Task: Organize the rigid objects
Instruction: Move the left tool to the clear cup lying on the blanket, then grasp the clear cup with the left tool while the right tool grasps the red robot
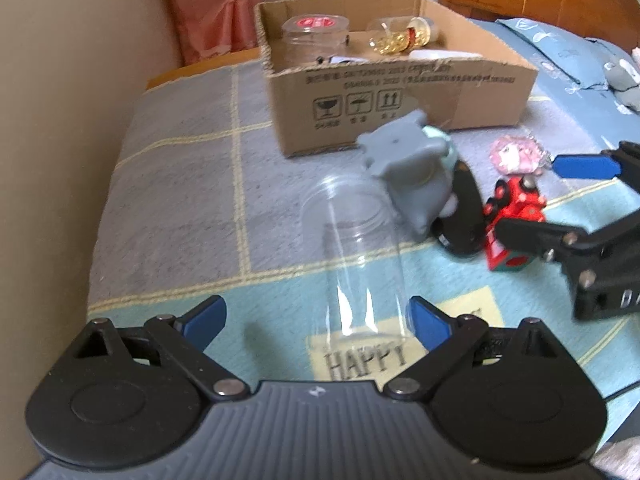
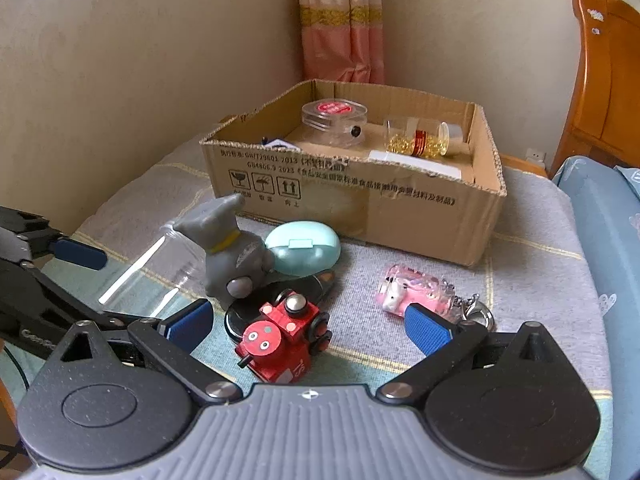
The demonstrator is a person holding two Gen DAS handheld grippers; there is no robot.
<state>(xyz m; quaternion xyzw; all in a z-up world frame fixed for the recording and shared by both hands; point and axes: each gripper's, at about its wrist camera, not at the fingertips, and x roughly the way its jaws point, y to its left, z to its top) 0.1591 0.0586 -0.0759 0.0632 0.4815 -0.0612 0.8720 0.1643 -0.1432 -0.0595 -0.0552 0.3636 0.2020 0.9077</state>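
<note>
Left wrist: left gripper (image 1: 316,322) spread round clear jar (image 1: 356,256); right gripper (image 2: 310,326) spread over red train (image 2: 286,340).

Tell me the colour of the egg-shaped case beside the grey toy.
The egg-shaped case is pale mint green; the right wrist view shows it best.

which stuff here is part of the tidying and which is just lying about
Job: box, clear jar, grey figure, teal case, red train, pink keychain, black disc, left gripper, right gripper.
Lying about: curtain, headboard, blue pillow.
</note>
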